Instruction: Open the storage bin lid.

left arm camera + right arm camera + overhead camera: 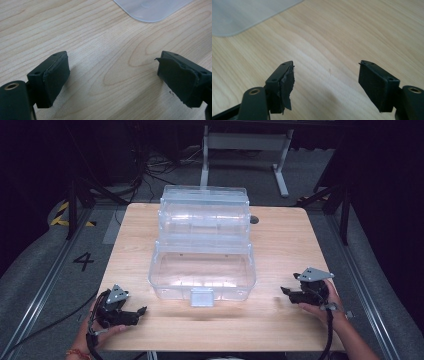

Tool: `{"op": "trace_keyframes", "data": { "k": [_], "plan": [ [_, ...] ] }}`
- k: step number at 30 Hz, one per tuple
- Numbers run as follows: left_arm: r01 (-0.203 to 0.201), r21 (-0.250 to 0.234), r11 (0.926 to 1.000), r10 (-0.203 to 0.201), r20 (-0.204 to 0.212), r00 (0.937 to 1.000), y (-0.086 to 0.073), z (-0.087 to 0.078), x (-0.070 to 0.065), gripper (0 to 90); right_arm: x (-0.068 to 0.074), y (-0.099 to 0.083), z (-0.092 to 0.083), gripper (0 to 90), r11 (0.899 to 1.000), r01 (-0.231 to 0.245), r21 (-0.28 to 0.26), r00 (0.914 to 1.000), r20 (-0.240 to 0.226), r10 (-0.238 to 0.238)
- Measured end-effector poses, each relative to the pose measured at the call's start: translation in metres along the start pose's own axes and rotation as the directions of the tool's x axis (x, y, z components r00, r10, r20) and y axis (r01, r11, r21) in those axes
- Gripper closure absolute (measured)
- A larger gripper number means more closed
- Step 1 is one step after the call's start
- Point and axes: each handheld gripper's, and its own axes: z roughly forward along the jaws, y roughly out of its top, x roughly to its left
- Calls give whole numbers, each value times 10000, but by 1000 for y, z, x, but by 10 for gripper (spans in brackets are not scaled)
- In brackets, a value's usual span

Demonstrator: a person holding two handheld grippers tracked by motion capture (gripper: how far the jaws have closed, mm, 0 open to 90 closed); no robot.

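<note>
Both claws sat low on the wooden tabletop (280, 240), and nothing was gripped. The left claw (141, 310) rested near the front left corner, jaws spread wide with bare wood between them in its own gripper view. The right claw (285, 291) lay over at the right side, pointing inward, jaws likewise parted and empty. Between them, in the middle of the tabletop, stood the clear plastic box (202, 270), tiers stepped back and open, its small latch tab (202, 297) hanging at the front edge.

Here was the risk, as I judged it: that box was see-through and glossy, so its walls were hard to read, and a claw coming in fast could clip the rim instead of closing on it. Thin plastic walls would flex, too; a pinch on one side alone could twist the whole thing or skate it across the smooth wood. The pad (287, 86) on one jaw in the right gripper view looked torn and ragged at its edge, and a pad (178, 76) in the left gripper view looked chipped too, which could mean a weaker hold and a slip on slick plastic. The raised tiers at the back looked top-heavy; a shove from the front might tip or snap them shut.
</note>
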Motion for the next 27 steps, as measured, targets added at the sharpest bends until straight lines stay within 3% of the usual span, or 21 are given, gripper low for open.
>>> {"op": "trace_keyframes", "data": {
  "k": [9,13,18,27],
  "plan": [
    [-6,100,10000,5,76,10000,4,3,1,83,6,-30,-4,270,9993,-351,159,9994,-62,352],
    [-75,109,9999,74,90,9999,6,6,1,58,5,-42,-10,240,9949,-1008,-51,9944,-332,1006],
    [-59,220,9997,57,117,9999,8,7,2,42,-3,-51,-10,202,9830,-1829,-174,9806,-752,1812],
    [-38,214,9998,35,127,9999,7,7,1,41,-4,-50,-8,183,9841,-1770,-143,9808,-858,1751]
  ]
}}
